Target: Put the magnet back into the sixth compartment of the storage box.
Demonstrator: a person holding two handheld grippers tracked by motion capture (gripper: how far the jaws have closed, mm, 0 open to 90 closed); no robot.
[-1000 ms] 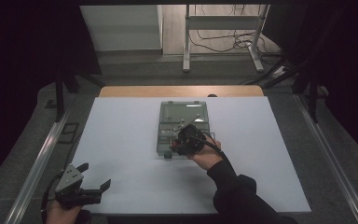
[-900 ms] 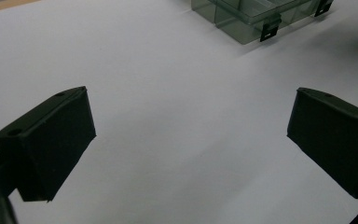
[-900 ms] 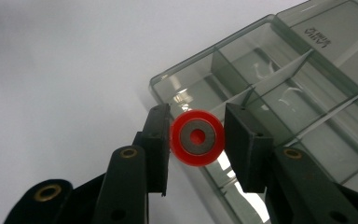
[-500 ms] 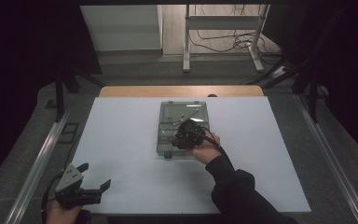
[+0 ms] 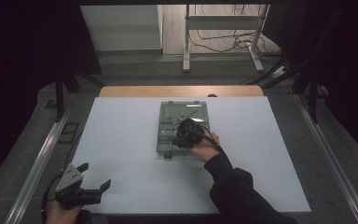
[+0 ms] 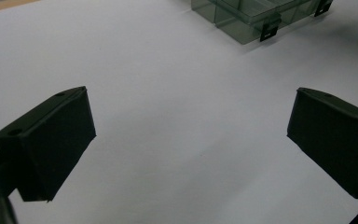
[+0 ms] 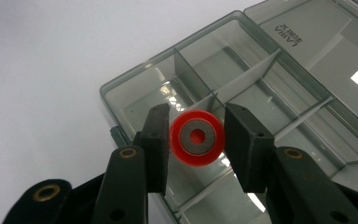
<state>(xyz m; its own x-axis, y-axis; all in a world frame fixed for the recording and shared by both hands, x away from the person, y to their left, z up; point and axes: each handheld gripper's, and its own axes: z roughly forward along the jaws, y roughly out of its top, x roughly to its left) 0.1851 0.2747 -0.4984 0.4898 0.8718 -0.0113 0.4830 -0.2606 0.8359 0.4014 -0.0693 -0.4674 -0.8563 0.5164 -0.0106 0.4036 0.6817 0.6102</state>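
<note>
The high view looks forward and down over the whole surface [image 5: 121, 154]; both gripper views sit close, sharing the compartment box [image 5: 168, 140] [image 6: 242, 23] [image 7: 135, 98].

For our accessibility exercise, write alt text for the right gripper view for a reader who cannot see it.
The right gripper clamps a small red ring with a grey centre between its two black jaws, above an open, smoky clear plastic box with dividers. The box sits on a white table.

The clear plastic compartment box [image 5: 182, 127] lies open at the centre of the white desk [image 5: 121, 140], with the right tool [image 5: 182, 135] over its lower right and the left tool [image 5: 91, 186] at lower left.
</note>
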